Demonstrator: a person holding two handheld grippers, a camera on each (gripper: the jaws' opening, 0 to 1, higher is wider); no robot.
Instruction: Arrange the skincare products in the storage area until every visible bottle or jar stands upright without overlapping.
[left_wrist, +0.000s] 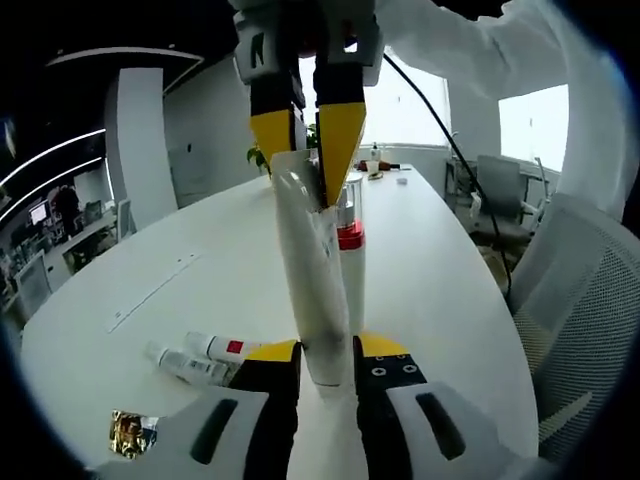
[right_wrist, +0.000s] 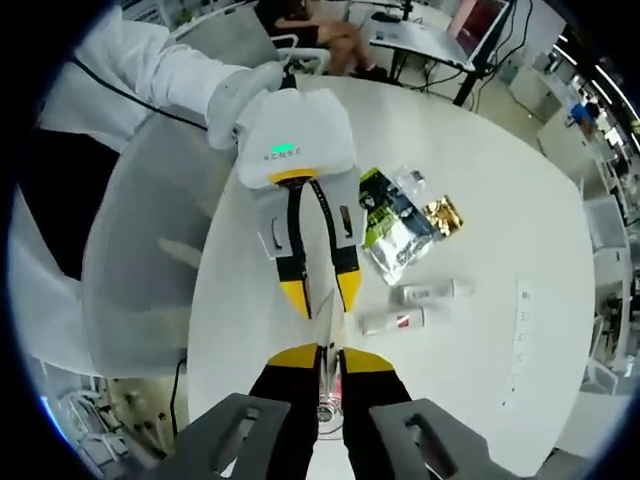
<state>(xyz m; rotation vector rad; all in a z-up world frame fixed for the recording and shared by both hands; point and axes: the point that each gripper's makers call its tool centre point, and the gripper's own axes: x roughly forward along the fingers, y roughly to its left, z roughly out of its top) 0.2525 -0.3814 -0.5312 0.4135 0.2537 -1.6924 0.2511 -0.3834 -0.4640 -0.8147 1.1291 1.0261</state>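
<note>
A long white tube hangs above the white table, held at both ends. My left gripper is shut on its lower end. My right gripper comes down from the top and is shut on its flat crimped end. Just behind it a white tube with a red band stands upright. In the right gripper view my right gripper pinches the tube edge-on, with the left gripper facing it. Two small white tubes lie side by side on the table, also seen as tubes.
A gold packet lies near the two lying tubes; it shows again as the gold packet beside green and clear sachets. A mesh office chair stands at the table's right edge. A person's white sleeve reaches in.
</note>
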